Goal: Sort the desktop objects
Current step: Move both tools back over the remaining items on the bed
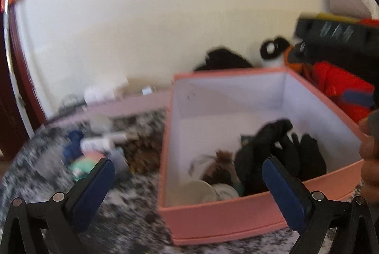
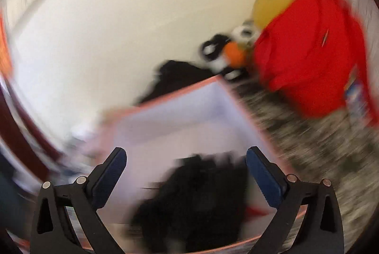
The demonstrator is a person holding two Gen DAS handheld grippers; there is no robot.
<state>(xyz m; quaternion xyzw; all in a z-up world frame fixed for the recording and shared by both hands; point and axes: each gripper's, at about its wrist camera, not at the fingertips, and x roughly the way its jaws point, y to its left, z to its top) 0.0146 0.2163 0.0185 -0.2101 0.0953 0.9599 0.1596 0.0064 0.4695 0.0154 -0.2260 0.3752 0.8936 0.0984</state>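
We see the pink box (image 1: 227,223) standing open on the speckled table (image 1: 132,213), and inside it a bundle of black cloth (image 1: 279,154) lies toward its right end, with something brown and tufted (image 1: 222,159) and a pale round item (image 1: 201,190) beside it at the near wall. Left of the box, small loose objects (image 1: 94,149) sit in a blurred cluster on the table; we cannot tell what each one is. Our left gripper (image 1: 189,185) hangs over the box's near left corner with its jaws wide apart and nothing between them. Our right gripper (image 2: 187,173) hovers above the black cloth, jaws likewise spread and empty. Both views are smeared, so we judge the main risk to be a fast-moving finger catching the box wall and shoving it into the red bag (image 2: 315,52) just beside it.
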